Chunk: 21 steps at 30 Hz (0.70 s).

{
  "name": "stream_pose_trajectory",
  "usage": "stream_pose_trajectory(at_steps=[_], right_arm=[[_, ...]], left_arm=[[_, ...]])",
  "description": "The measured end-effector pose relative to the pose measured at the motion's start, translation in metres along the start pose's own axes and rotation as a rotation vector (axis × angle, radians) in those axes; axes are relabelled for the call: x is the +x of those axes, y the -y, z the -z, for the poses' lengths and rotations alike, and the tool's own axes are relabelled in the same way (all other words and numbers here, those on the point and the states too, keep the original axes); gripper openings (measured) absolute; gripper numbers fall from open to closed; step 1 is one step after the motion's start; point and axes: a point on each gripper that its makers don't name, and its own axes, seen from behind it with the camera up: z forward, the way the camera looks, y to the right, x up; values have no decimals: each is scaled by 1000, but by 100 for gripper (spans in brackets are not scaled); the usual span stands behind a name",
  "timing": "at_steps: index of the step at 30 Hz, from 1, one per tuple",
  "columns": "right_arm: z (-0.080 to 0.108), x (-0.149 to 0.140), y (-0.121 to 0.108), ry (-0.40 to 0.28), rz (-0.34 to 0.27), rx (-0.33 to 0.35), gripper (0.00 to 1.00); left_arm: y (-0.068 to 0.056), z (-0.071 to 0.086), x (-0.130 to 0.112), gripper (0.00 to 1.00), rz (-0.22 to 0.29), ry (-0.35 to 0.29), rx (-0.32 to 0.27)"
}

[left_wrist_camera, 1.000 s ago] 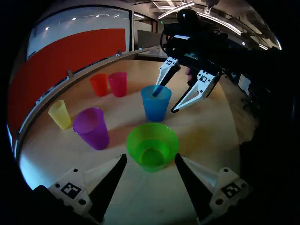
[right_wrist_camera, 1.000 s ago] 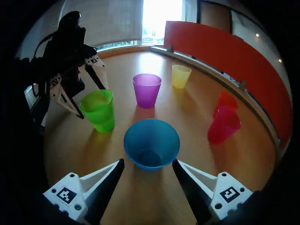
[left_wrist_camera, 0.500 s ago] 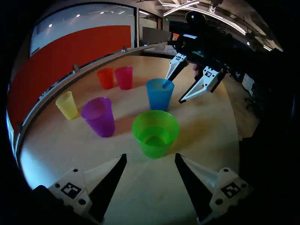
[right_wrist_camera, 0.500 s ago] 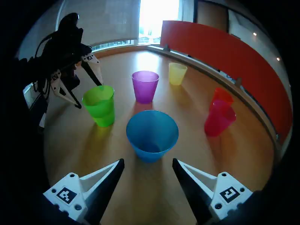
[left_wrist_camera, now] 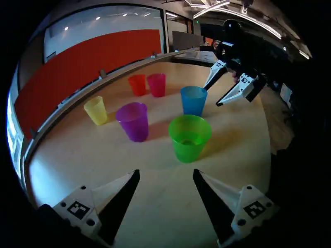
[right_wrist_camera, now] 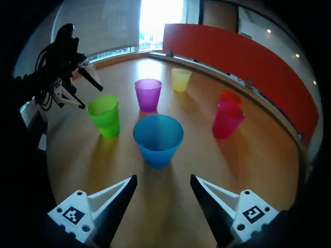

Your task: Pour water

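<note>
Left gripper (left_wrist_camera: 165,171) gapes empty below the centred green cup (left_wrist_camera: 189,137); right gripper (right_wrist_camera: 163,177) gapes empty below the centred blue cup (right_wrist_camera: 158,139).

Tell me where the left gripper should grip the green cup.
Probably mid-wall, one finger each side, coming level from the left gripper's near side. The green cup stands upright and widens upward, so it shouldn't slip; the purple cup and blue cup stand beyond it.

Translucent, prob. plastic green cup (left_wrist_camera: 189,138), blue cup (right_wrist_camera: 158,140); smooth, semi-gloss wood tabletop (left_wrist_camera: 165,206).
</note>
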Motion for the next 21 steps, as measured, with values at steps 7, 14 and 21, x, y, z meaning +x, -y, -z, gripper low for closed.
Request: stream_pose_trajectory(at_steps=[7,14,21], right_arm=[[13,-11,-12,-8,-76,-73,100],[26,-6,-29,-74,-150,-159,100],[38,2,-47,-151,-170,-269,100]], left_arm=[[18,14,-1,96,61,-29,82],[33,21,-2,96,129,-59,145],[46,29,9,96,173,-120,200]])
